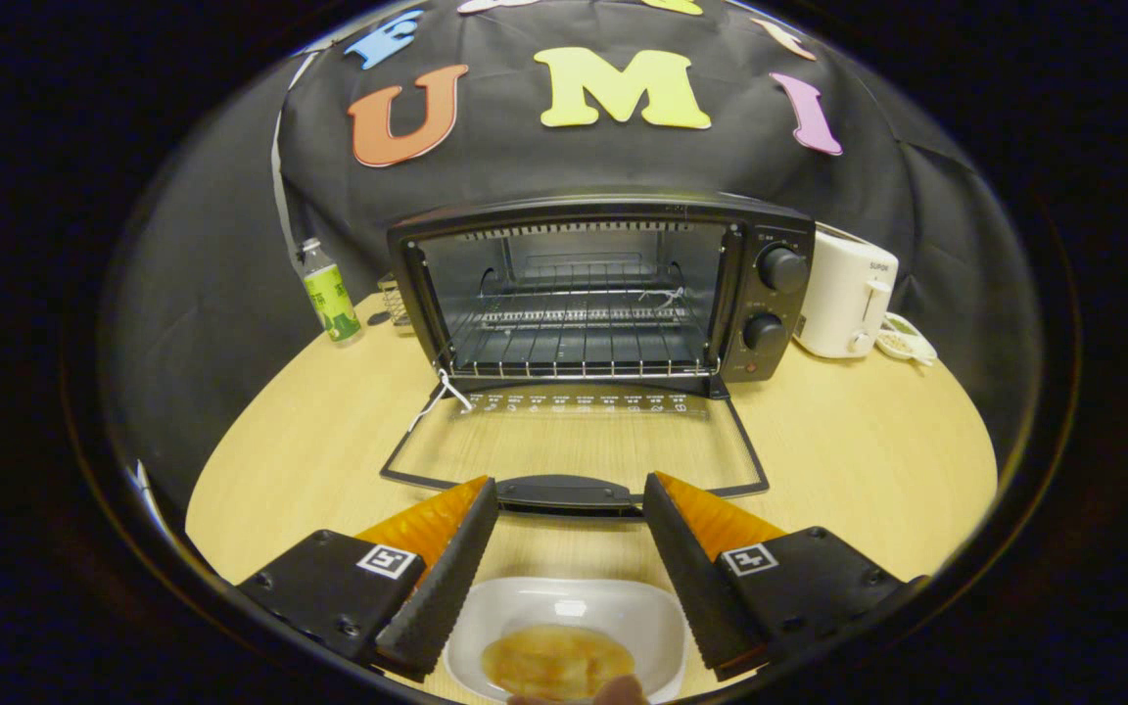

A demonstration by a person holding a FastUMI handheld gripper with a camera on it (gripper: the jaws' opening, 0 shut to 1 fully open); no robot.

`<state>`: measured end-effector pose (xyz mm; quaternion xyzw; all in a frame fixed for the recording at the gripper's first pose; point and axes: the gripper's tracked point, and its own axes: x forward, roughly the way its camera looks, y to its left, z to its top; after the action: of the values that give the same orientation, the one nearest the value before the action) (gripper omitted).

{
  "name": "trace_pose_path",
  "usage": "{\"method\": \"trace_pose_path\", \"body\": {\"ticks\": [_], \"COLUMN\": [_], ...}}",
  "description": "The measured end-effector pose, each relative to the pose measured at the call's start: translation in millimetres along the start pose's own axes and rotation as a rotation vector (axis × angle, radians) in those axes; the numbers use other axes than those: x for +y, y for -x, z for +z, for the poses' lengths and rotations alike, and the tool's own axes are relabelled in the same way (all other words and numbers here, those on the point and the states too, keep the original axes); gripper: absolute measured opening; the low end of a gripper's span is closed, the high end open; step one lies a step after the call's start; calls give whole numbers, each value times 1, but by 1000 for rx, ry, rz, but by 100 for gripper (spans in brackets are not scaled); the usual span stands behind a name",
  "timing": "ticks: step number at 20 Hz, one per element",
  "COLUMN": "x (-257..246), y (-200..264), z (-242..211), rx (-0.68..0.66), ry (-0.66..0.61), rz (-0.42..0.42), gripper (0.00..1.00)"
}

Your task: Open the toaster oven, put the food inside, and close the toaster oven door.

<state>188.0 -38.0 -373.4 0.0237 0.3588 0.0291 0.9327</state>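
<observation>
A: What is the gripper [569,499] doing?
B: It is hovering wide open, gripping nothing, with its fingers [446,578] flanking a white dish [613,612] of food [556,663] lying low between them.
A: And the oven [603,289]?
B: It is standing open beyond the fingers on the table [868,441]; its door [574,446] is lying flat, its handle [569,493] sitting between the fingertips. A bottle [329,292] is standing to one side, a white toaster [846,292] to the other.
</observation>
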Motion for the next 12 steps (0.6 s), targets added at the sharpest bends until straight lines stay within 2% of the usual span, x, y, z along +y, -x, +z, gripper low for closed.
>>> {"method": "trace_pose_path", "body": {"ticks": [3,8,12], "x": [2,4,4], "y": [16,74,119], "z": [4,16,2], "rx": [-30,-202,-285], "ry": [0,41,75], "rz": [23,87,150], "gripper": [99,100,100]}}
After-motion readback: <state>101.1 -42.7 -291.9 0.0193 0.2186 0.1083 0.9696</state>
